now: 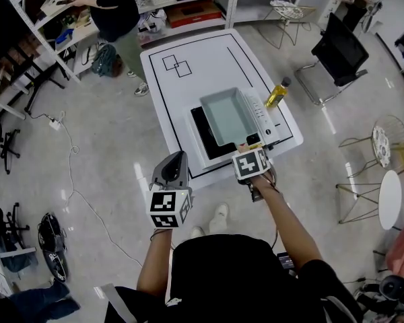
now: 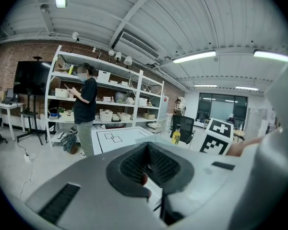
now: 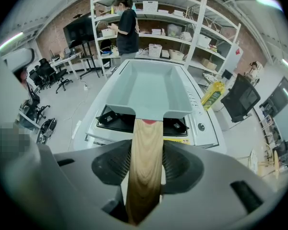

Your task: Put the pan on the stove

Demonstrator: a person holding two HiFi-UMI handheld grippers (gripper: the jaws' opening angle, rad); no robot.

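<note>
Pan [image 1: 225, 116] sits on stove [image 1: 261, 118]; release step in hand.
Right gripper [image 1: 249, 150] jaws apart astride wooden handle [image 3: 145, 162], seemingly slack; next, withdraw toward six o'clock. Left gripper [image 1: 177, 157], seven o'clock, parted, empty.

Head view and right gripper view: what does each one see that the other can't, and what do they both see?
Only the head view shows the marker cube on top of the right claw, the holder's arm and a white shoe. Only the right gripper view shows the pan's wooden handle lying between that claw's open jaws. Both show the pale pan sitting on the black stove, the yellow bottle beside it, and a person at the shelves.
</note>
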